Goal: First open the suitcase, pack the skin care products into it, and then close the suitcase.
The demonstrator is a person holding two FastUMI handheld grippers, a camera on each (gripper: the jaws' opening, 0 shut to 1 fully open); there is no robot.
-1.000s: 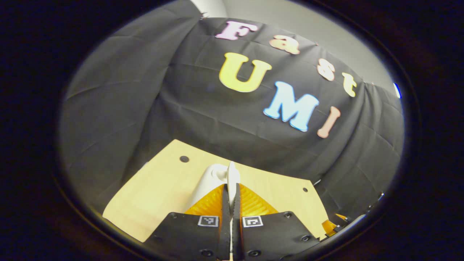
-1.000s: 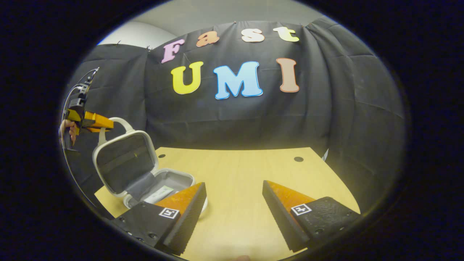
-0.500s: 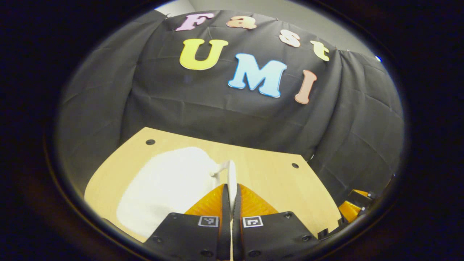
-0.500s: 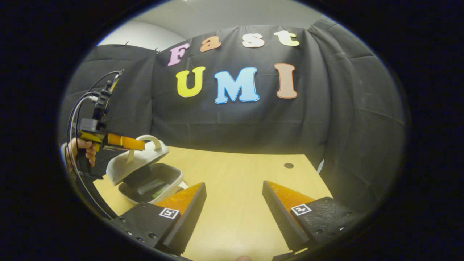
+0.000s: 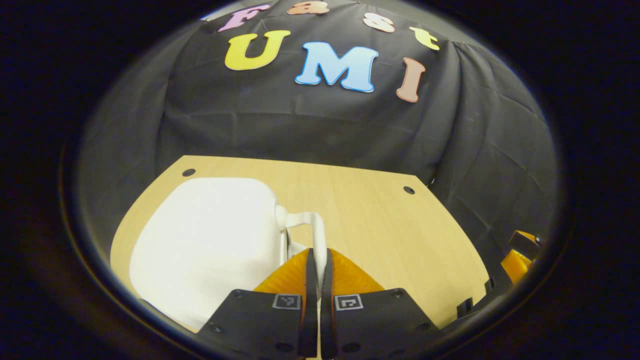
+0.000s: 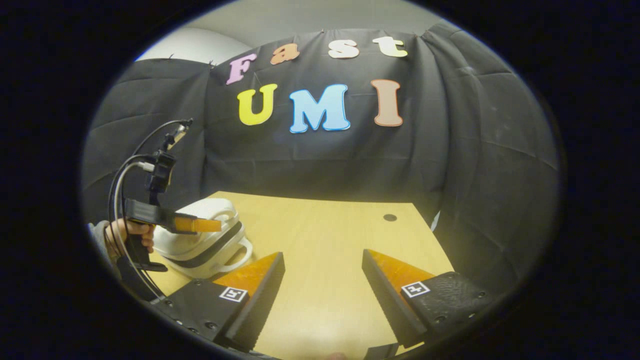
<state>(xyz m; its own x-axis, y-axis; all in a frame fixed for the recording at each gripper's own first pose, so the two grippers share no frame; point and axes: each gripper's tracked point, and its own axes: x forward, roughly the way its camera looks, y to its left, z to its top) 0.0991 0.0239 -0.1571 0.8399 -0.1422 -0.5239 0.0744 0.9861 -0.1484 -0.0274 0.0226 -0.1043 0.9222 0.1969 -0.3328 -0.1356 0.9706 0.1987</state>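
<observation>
The white suitcase [image 5: 205, 240] lies on the wooden table [image 5: 380, 220], left of centre. Its lid is lowered onto the base, and a dark band shows between the two halves in the right gripper view. My left gripper [image 5: 317, 255] is shut on the lid's thin white handle [image 5: 314, 225], at the case's right side. From the right gripper view, the suitcase [image 6: 200, 240] sits at the left, with the left gripper [image 6: 200, 225] over its lid and a hand [image 6: 132, 232] holding it. My right gripper [image 6: 324, 280] hovers open over bare table with nothing between its fingers. The case's contents are hidden.
Black cloth walls close in behind and to the right of the table [image 6: 325, 235]. Small dark holes [image 6: 389, 217] mark the tabletop near its far corners. Cables [image 6: 125, 175] loop up from the left gripper. The right gripper's body [image 5: 520, 250] shows at the table's right edge.
The left gripper has swung the lid by its handle from upright down onto the base, hiding the products inside. The right gripper has stayed open in about the same place.
</observation>
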